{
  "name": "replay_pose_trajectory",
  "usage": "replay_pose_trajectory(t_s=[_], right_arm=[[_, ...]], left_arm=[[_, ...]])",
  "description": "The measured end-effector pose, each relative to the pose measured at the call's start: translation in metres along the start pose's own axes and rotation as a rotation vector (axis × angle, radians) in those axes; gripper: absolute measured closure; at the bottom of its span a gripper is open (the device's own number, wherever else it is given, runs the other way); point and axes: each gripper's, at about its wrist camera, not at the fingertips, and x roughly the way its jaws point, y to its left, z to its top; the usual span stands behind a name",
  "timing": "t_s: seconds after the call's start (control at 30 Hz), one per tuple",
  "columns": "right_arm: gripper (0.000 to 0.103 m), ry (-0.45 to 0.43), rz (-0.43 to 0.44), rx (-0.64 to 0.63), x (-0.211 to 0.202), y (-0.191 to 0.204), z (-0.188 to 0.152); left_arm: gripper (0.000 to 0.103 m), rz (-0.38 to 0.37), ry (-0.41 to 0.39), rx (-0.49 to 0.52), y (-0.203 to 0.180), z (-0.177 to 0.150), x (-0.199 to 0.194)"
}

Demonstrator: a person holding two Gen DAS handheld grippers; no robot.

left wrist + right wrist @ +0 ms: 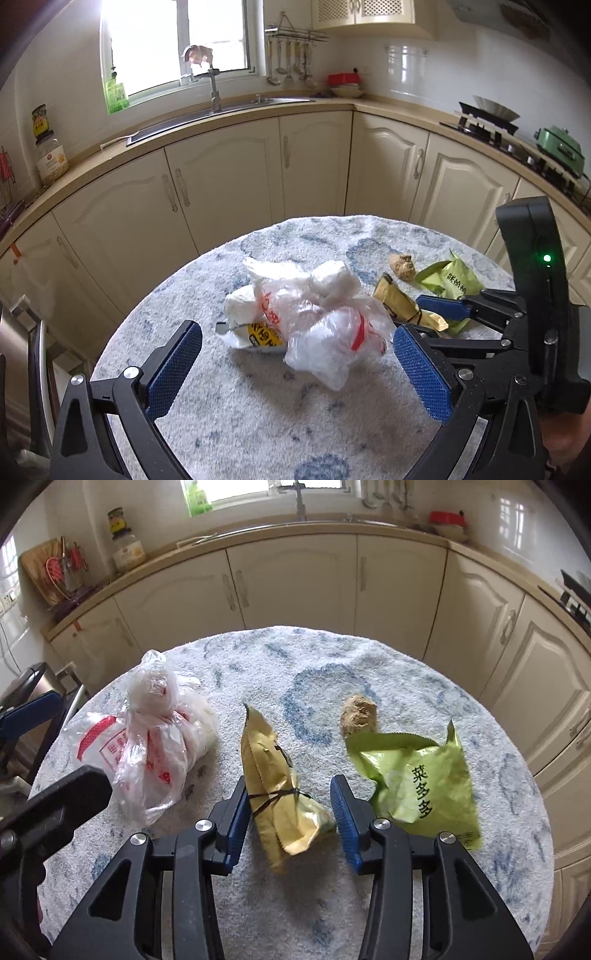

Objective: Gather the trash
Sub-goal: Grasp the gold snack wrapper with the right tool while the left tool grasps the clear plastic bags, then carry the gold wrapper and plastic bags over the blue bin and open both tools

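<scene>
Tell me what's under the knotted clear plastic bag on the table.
In the left wrist view a white packet with a yellow label pokes out from under the clear plastic bag. The rest of it is covered; below lies the tablecloth.

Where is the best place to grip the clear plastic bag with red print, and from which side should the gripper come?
Probably the knotted neck of the clear plastic bag, where the film gathers into a narrow bunch below the puffed top. Come from above with the open left gripper, one finger on each side; the bulging body below looks too wide and slippery.

Left gripper (297, 356) spread around a plastic bag (317, 317).
</scene>
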Motion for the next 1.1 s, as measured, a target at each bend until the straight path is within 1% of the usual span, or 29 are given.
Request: replay_pose_trajectory(t_s=[0.1, 0.17, 0.23, 0.27, 0.3, 0.33, 0.4, 0.47, 0.57, 0.63, 0.77, 0.83, 0.93, 1.1], right_arm=[[0.071, -0.004, 0.018, 0.020, -0.003, -0.005, 0.000], [0.071, -0.008, 0.040, 0.074, -0.007, -0.014, -0.003], [0.071, -0.012, 0.072, 0.134, -0.011, -0.024, -0.007], [0.071, -0.013, 0.079, 0.146, -0.012, -0.026, -0.008], [0.071, -0.013, 0.079, 0.148, -0.013, -0.026, -0.009], [0.071, -0.012, 0.075, 0.146, -0.014, -0.025, -0.010], [0.071, -0.010, 0.078, 0.148, -0.015, -0.023, -0.012], [0.074, -0.013, 0.077, 0.156, -0.018, -0.021, -0.014], [0.081, -0.028, 0.095, 0.180, -0.027, -0.020, -0.018], [0.081, -0.039, 0.091, 0.181, -0.035, -0.018, -0.021], [0.082, -0.039, 0.083, 0.176, -0.047, -0.014, -0.029], [0.082, -0.036, 0.082, 0.178, -0.053, -0.012, -0.035], [0.082, -0.048, 0.087, 0.184, -0.067, -0.010, -0.045], [0.083, -0.078, 0.090, 0.208, -0.100, -0.012, -0.066]], left_arm=[[0.001, -0.035, 0.014, 0.062, -0.006, 0.006, 0.017], [0.001, -0.050, 0.038, 0.109, -0.011, 0.008, 0.033], [0.004, -0.062, 0.064, 0.152, -0.015, 0.010, 0.050], [0.021, -0.080, 0.083, 0.158, -0.015, 0.010, 0.058], [0.029, -0.083, 0.097, 0.150, -0.016, 0.011, 0.064], [0.030, -0.084, 0.090, 0.136, -0.015, 0.012, 0.066], [0.042, -0.120, 0.086, 0.086, -0.008, 0.012, 0.066], [0.053, -0.156, 0.080, 0.025, 0.000, 0.011, 0.062], [0.055, -0.137, 0.037, 0.002, 0.006, 0.003, 0.048], [0.055, -0.159, 0.007, -0.025, 0.009, -0.003, 0.033], [0.056, -0.176, -0.055, -0.047, 0.007, -0.015, 0.005], [0.056, -0.178, -0.083, -0.044, 0.002, -0.025, -0.011], [0.056, -0.200, -0.112, -0.029, -0.007, -0.041, -0.034], [0.056, -0.225, -0.123, -0.002, -0.028, -0.066, -0.068]])
